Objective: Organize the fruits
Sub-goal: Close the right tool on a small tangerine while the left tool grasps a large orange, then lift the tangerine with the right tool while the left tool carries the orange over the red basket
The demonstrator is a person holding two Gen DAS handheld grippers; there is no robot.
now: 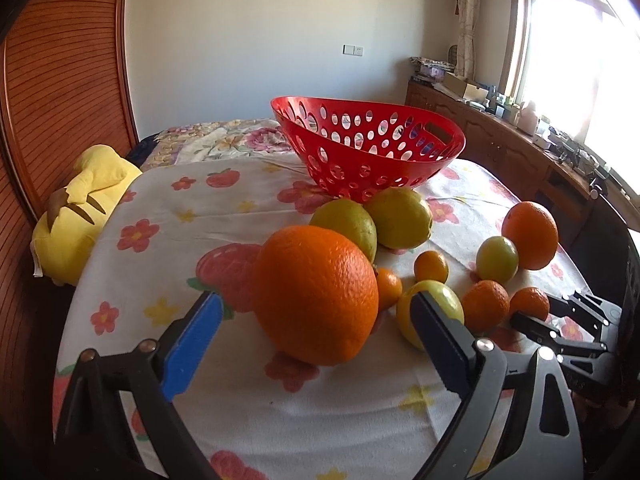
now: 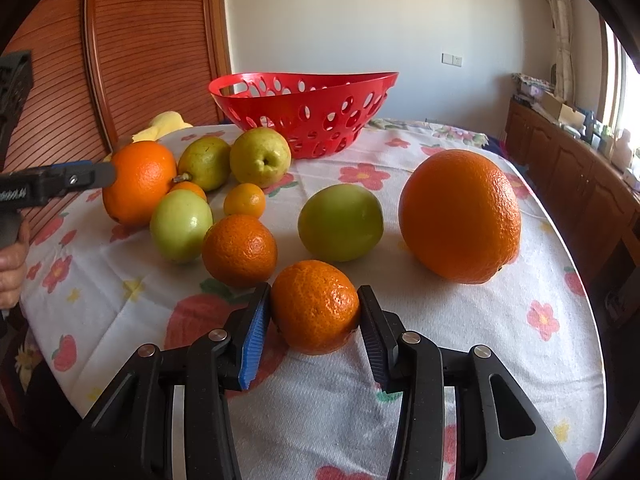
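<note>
On the flowered tablecloth (image 2: 460, 320), the left gripper (image 1: 316, 312) stands wide around a big orange (image 1: 316, 294), its pads clear of the peel (a hand (image 2: 12, 264) shows at the frame's edge). Next come two pears (image 2: 260, 157), a green fruit (image 2: 181, 225), a small kumquat (image 2: 244, 200) and a mandarin (image 2: 239, 250). Behind sits the red basket (image 2: 304, 120), nothing visible in it. The right gripper (image 2: 314, 320) is narrowed on a tangerine (image 2: 315, 307), both pads against its skin. Rightmost lies another large orange (image 2: 460, 216).
</note>
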